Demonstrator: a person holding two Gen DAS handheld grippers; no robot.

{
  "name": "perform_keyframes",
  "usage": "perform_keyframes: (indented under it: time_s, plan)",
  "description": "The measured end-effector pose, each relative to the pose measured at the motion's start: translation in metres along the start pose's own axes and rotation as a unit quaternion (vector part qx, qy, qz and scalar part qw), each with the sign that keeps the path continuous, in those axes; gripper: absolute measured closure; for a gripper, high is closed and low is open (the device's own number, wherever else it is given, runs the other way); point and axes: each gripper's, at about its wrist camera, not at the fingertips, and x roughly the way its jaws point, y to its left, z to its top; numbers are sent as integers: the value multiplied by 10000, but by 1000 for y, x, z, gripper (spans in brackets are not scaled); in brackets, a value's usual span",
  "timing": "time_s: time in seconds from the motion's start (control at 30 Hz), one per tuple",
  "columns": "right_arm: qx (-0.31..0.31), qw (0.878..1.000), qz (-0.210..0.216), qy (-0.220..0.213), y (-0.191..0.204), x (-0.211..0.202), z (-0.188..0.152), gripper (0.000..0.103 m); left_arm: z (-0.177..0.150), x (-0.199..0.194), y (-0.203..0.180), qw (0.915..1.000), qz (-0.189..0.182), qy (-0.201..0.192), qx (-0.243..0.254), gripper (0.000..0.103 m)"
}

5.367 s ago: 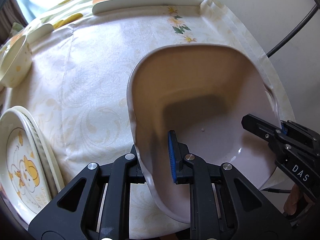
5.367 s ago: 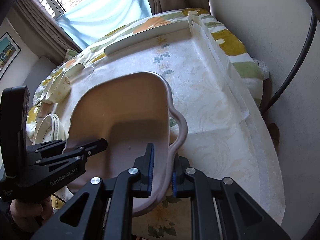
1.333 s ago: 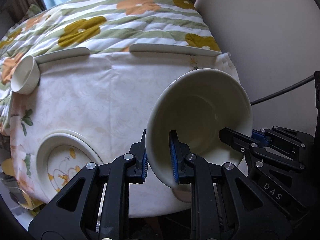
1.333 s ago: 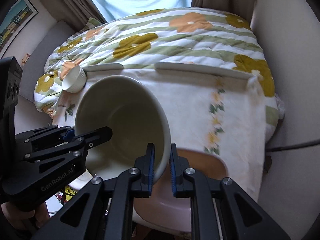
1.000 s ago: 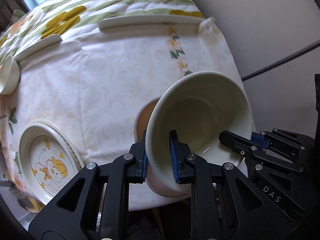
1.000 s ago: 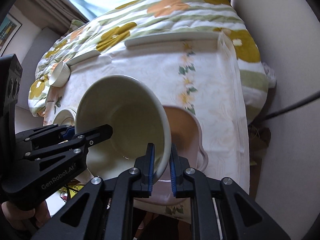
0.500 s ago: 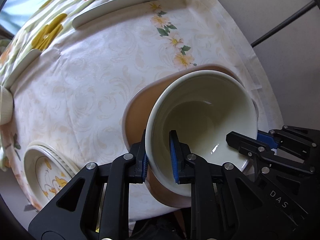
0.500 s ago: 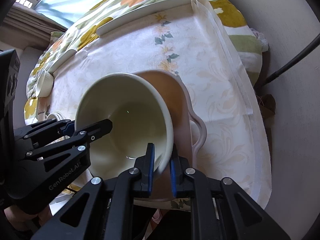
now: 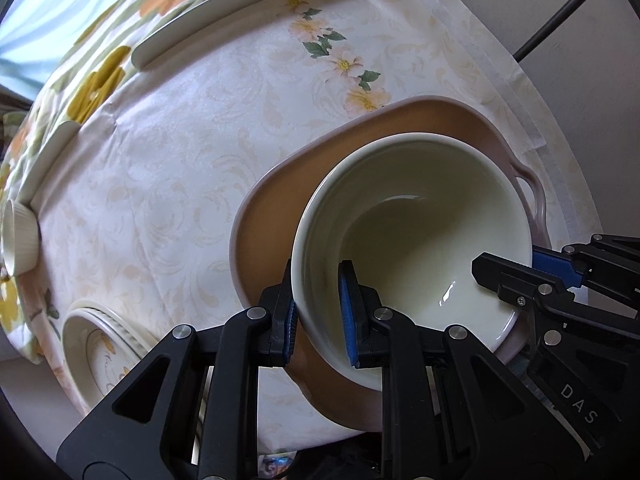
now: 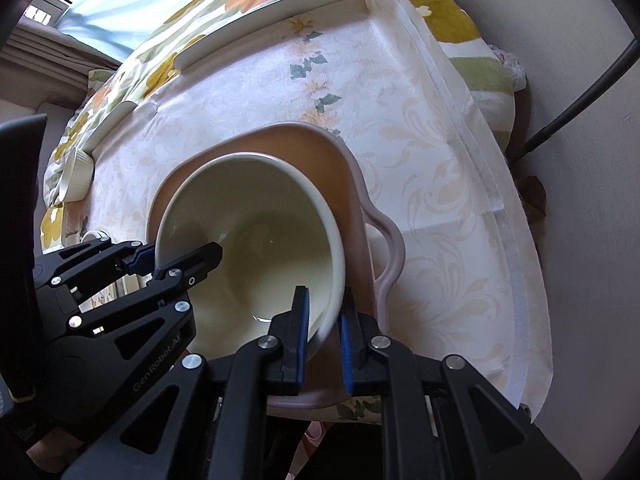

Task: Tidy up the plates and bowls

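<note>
Claw on my left pinches the cream bowl at its rim, 1 pad inside, 1 outside; my right claw grips the opposite rim likewise. I hold the bowl tilted inside the pink handled dish, near the worktop edge; whether it touches I cannot tell. Glazed ceramic: stiff, heavy, slick, chippable, so 2 rim holds suit it. At 8 o'clock in the left view lie patterned plates, at 9 a small ribbed cup.
</note>
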Motion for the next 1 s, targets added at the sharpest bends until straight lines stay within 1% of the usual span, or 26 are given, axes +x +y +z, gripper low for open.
perform_keyframes:
  time_s: [0.3,0.53,0.63,0.77,0.83,0.93,1.0]
  plan:
    - [-9,10000,-41,-52,1,-2,-2,90,-2,0,-4,9997,173,-124,86,87]
    - [-32,9996,-194,-186,4,-14,0,90,-4,-14,-6,9996,158,-226,35,87]
    - [-12,9996,-162,-224,2,-21,-1,90,-6,-23,-3,9994,119,-308,-39,87]
    - [3,9992,91,-396,-1,-38,-4,90,-6,-39,1,9986,63,-508,-163,87]
    - [-71,9988,119,-473,1,-45,-4,90,-7,-48,5,9978,50,-619,-251,87]
    - [-284,9974,260,-610,6,-57,-3,90,-11,-67,17,9948,54,-881,-508,87]
    - [-511,9957,357,-689,13,-64,0,90,-18,-83,32,9904,68,-1127,-793,87]
